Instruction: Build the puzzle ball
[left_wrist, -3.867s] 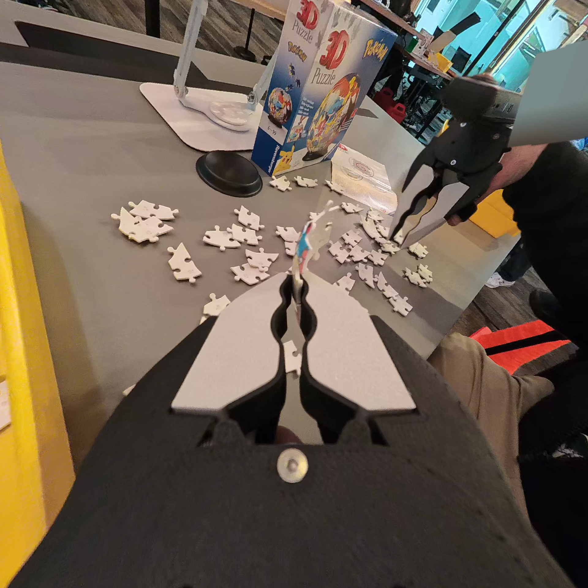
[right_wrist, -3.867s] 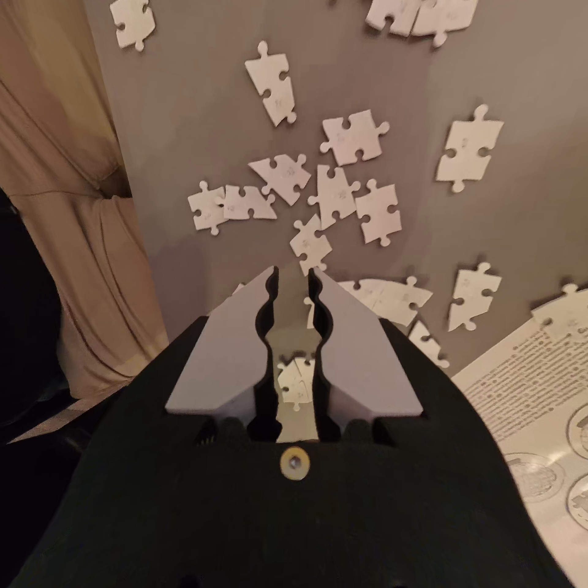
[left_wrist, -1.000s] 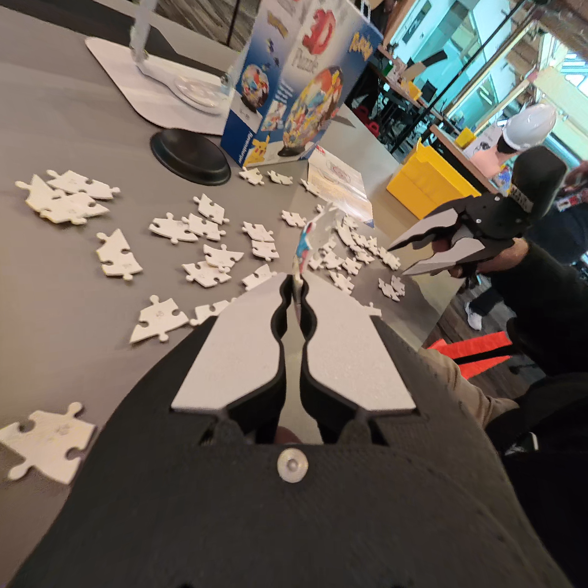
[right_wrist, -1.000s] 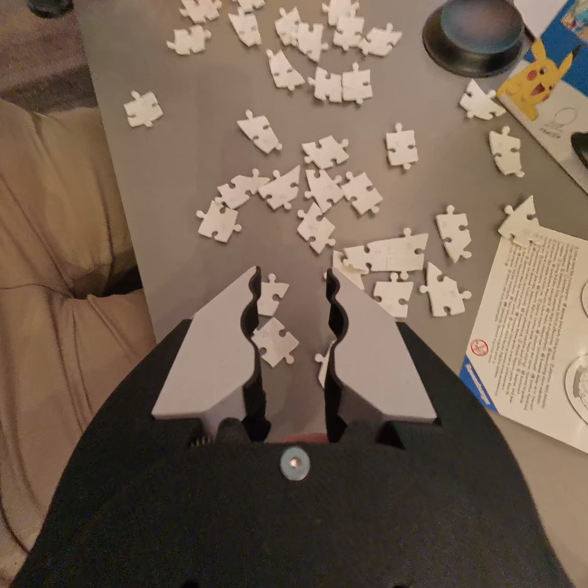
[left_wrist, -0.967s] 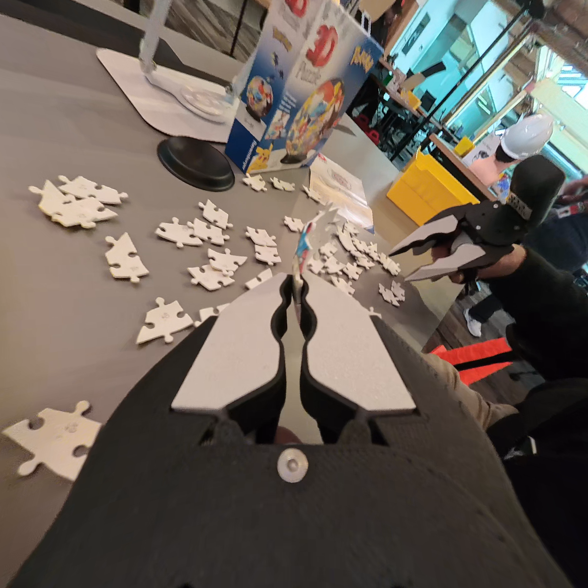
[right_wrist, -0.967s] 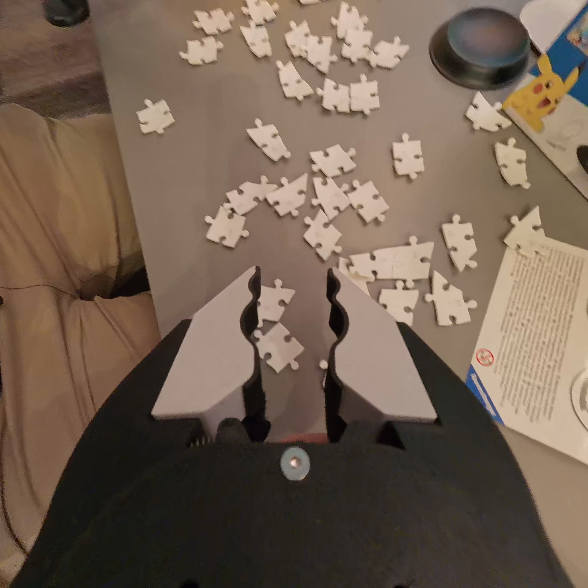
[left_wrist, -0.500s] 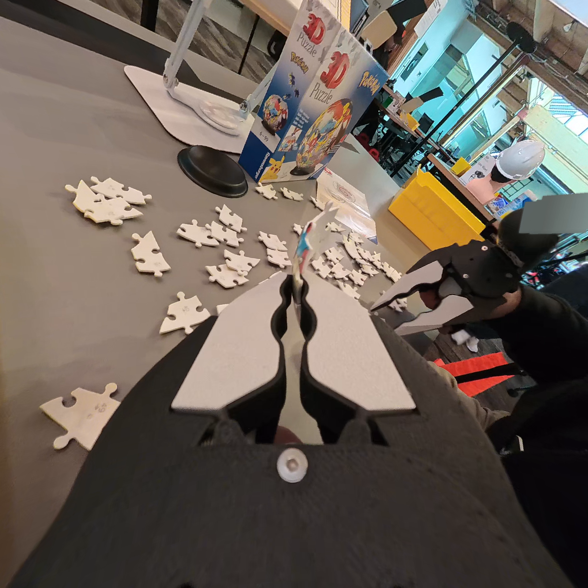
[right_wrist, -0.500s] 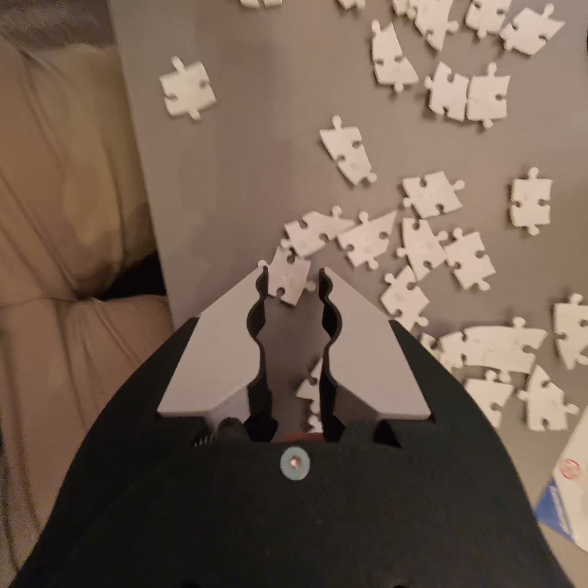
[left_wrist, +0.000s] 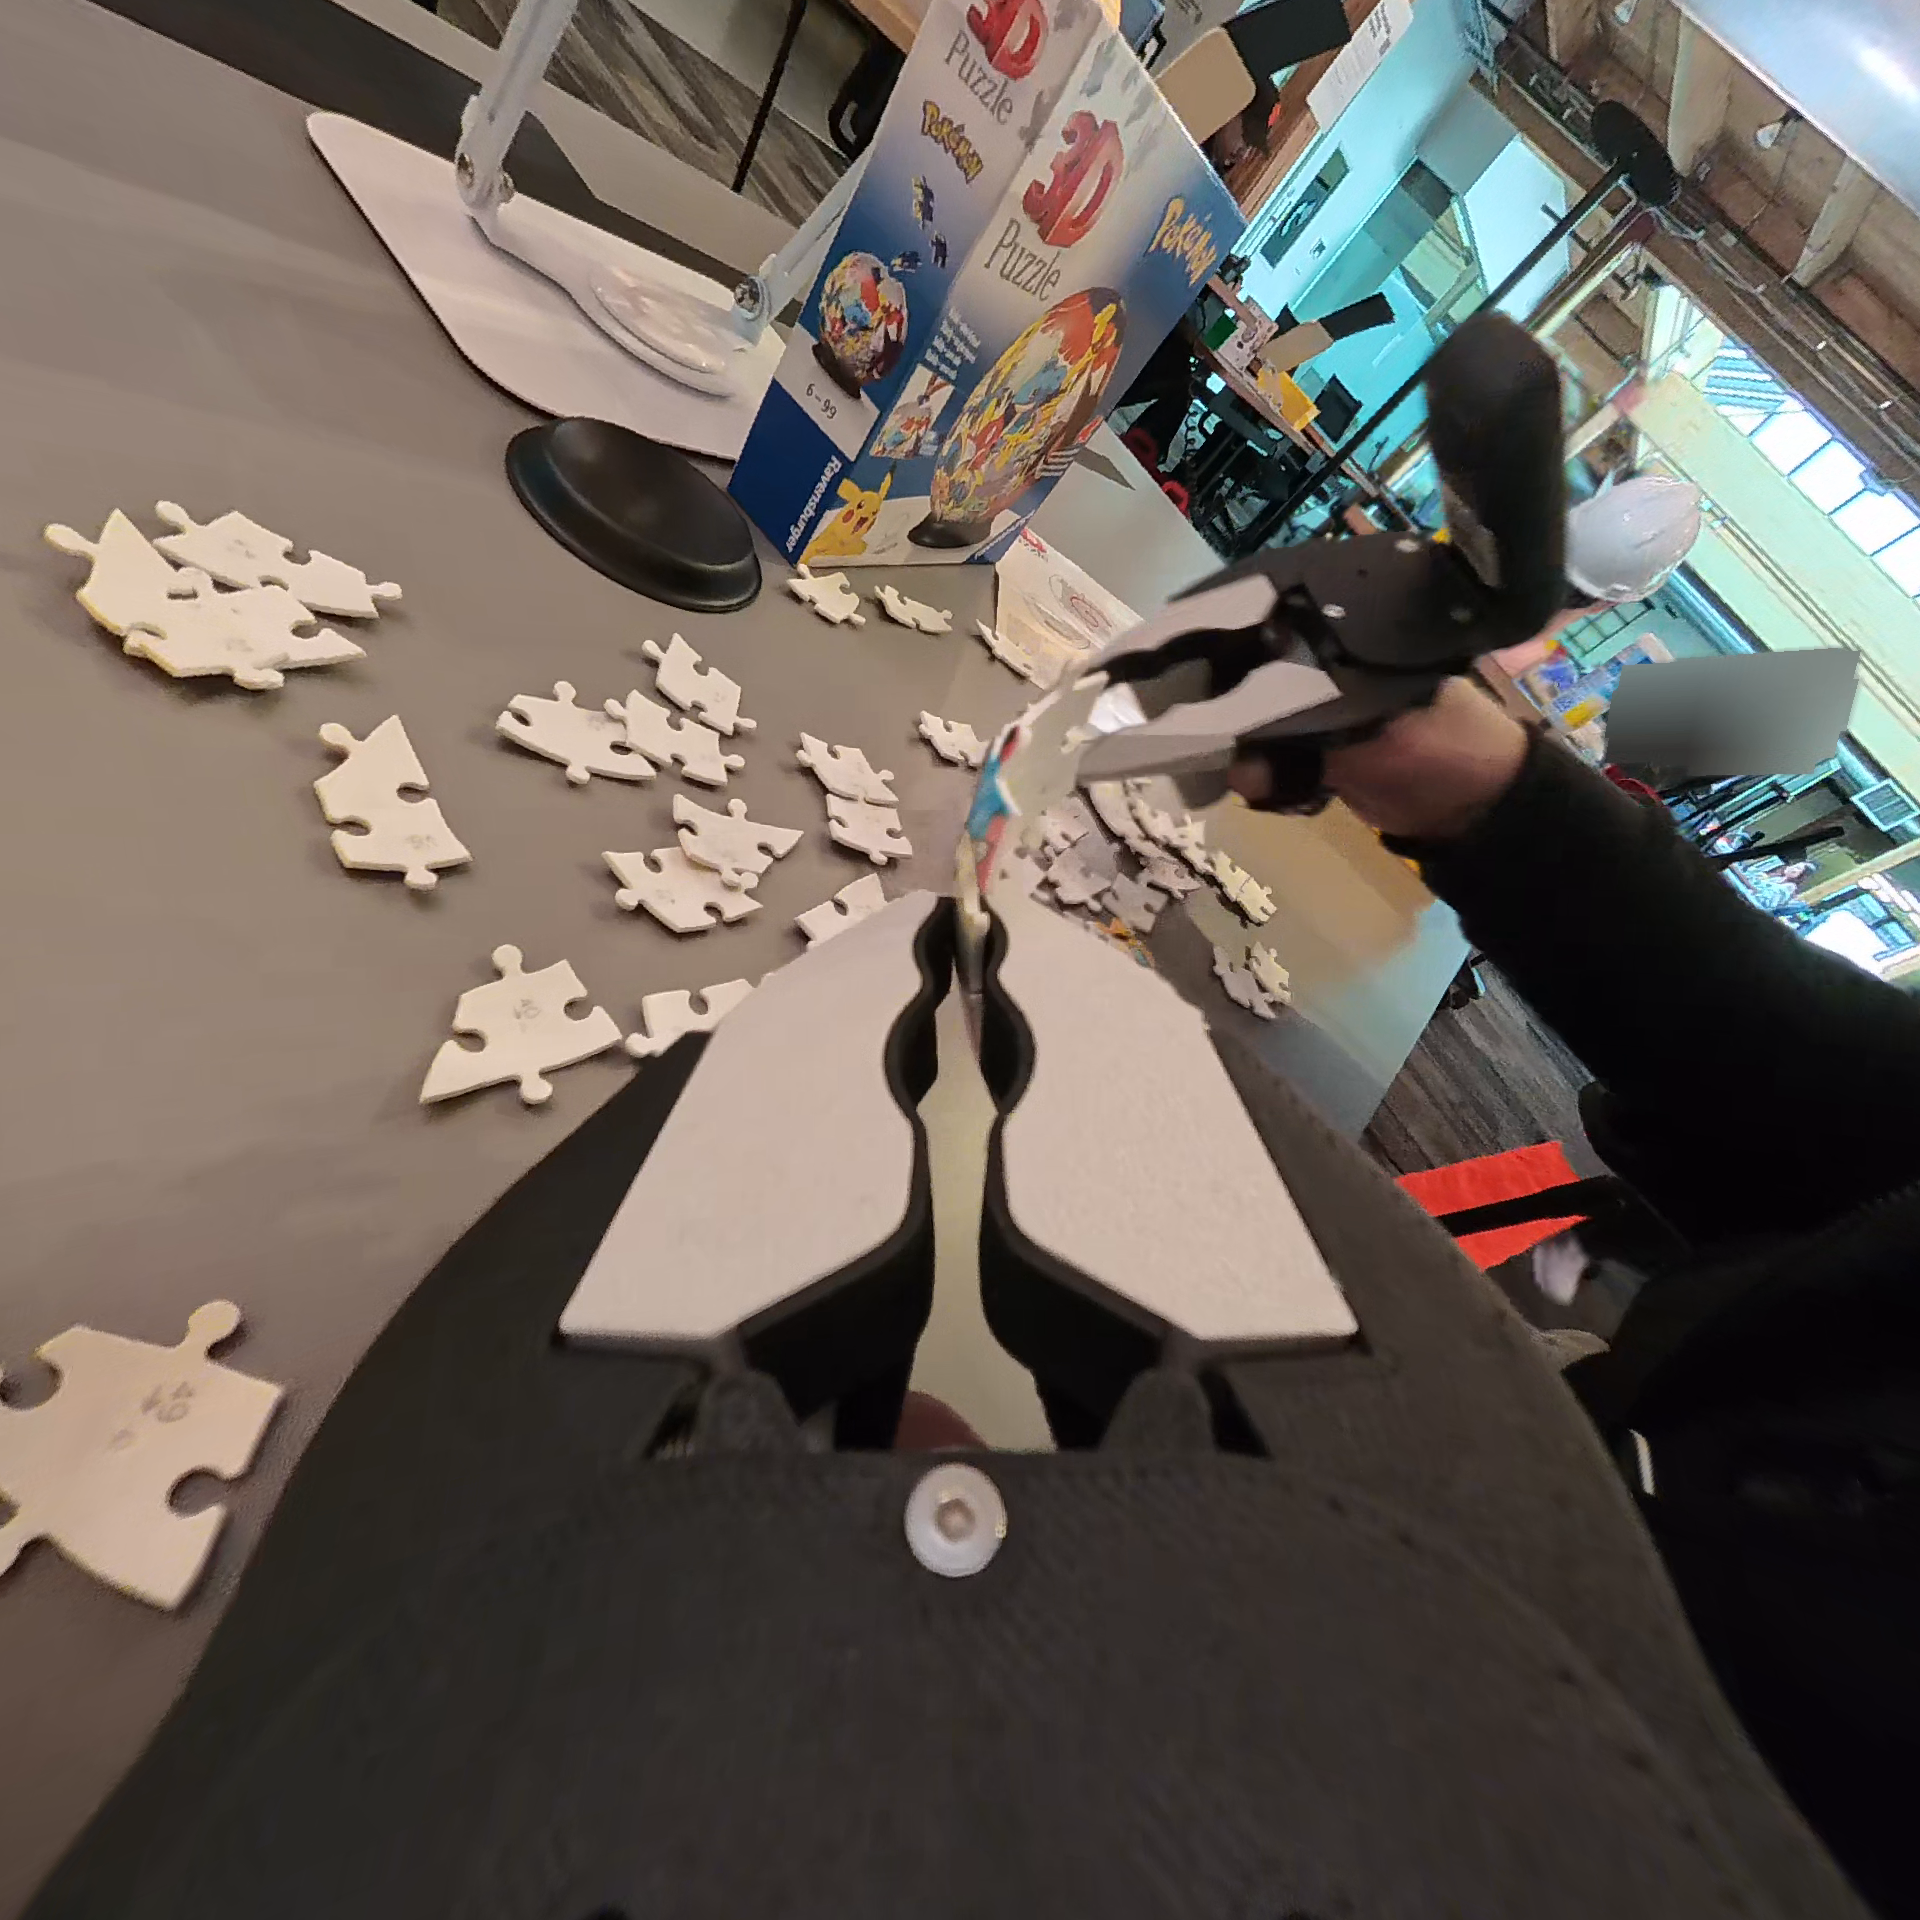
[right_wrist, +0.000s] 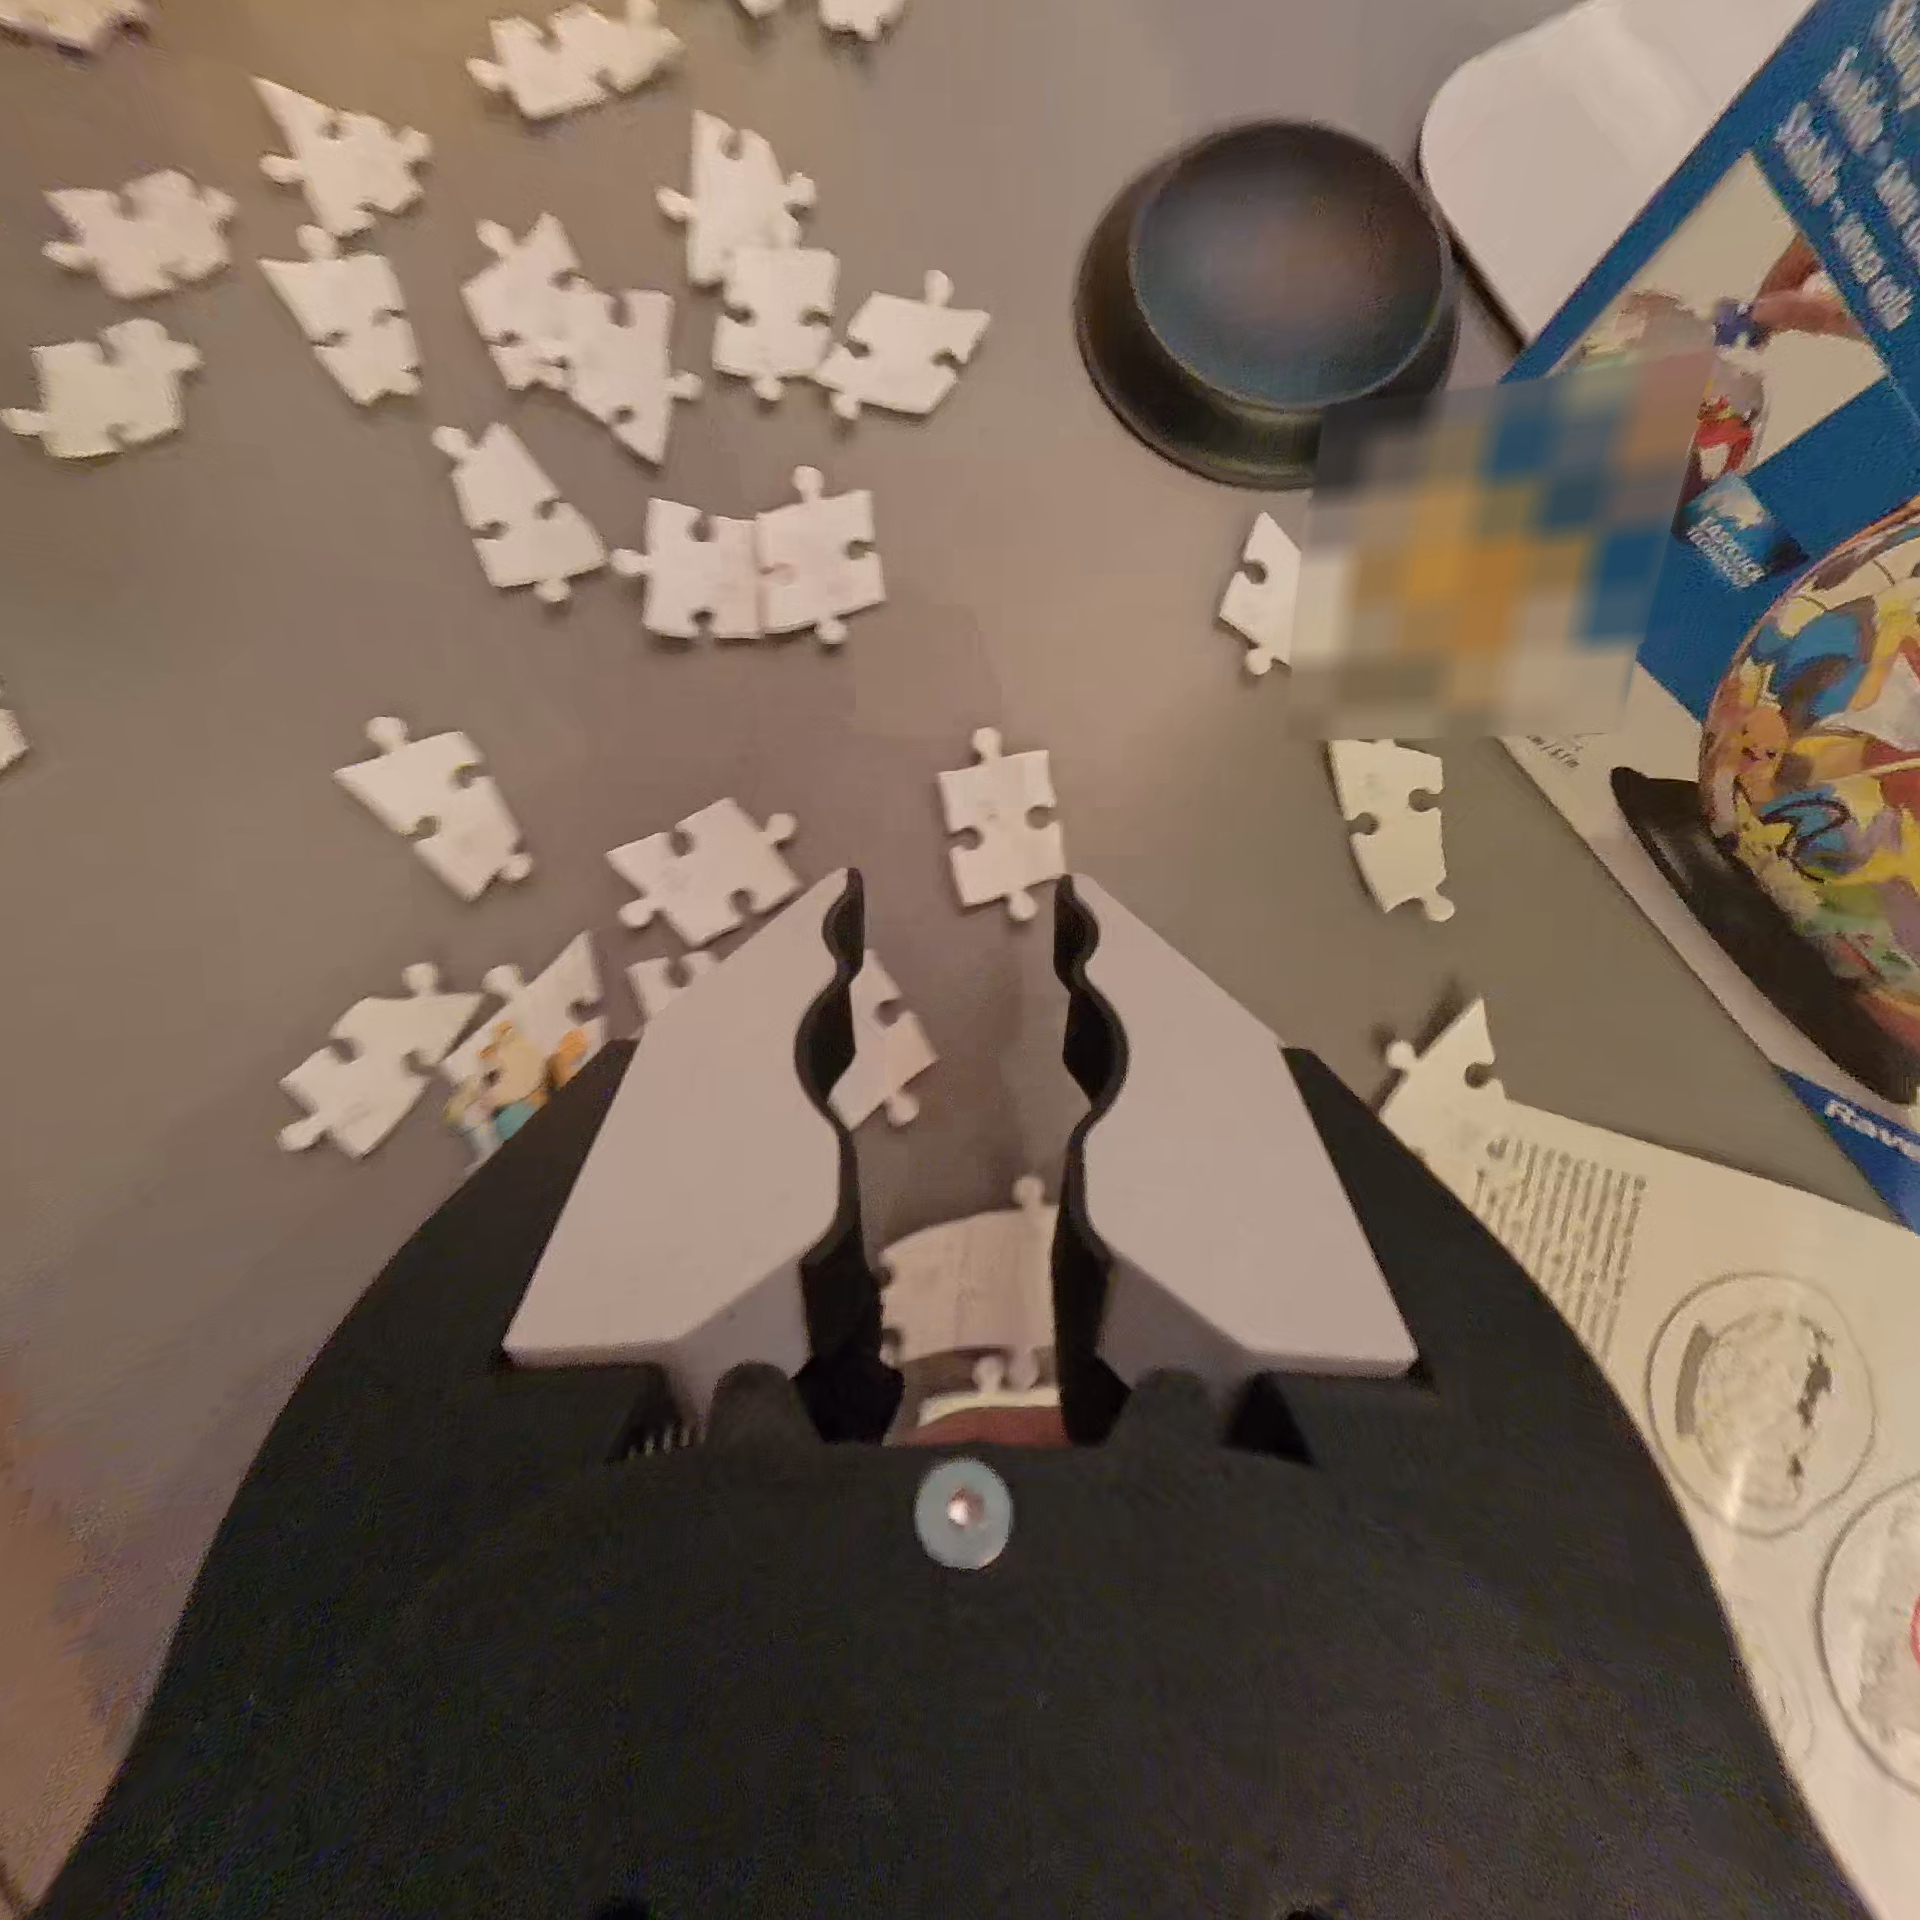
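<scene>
My left gripper (left_wrist: 966, 914) is shut on a curved strip of joined puzzle pieces (left_wrist: 987, 821), held edge-on above the grey table (left_wrist: 208, 987), coloured side to the left. My right gripper (left_wrist: 1086, 717) comes in from the right, open, with its jaws either side of the strip's upper end. In the right wrist view the right gripper (right_wrist: 958, 894) is open with nothing between the fingertips. A white piece (right_wrist: 966, 1278) shows deep between the fingers. Many loose white pieces (left_wrist: 384, 800) lie face-down on the table, also seen in the right wrist view (right_wrist: 758, 561).
A black round stand (left_wrist: 634, 520) (right_wrist: 1262, 301) and the upright puzzle box (left_wrist: 987, 312) (right_wrist: 1818, 312) are at the back. A white leaflet (right_wrist: 1662, 1299) lies on the right. A white hinged stand base (left_wrist: 520, 260) lies behind. The table edge (left_wrist: 1351, 1039) runs on the right. Some 20 centimetres of space lies between my two pairs of fingers. From my right tips it is roughly 30 centimetres to the white hinged stand base (left_wrist: 520, 260); from my left, 40 centimetres.
My right gripper has swung from the table's near edge up to the held strip's top and opened wider. My left gripper has kept its hold.
</scene>
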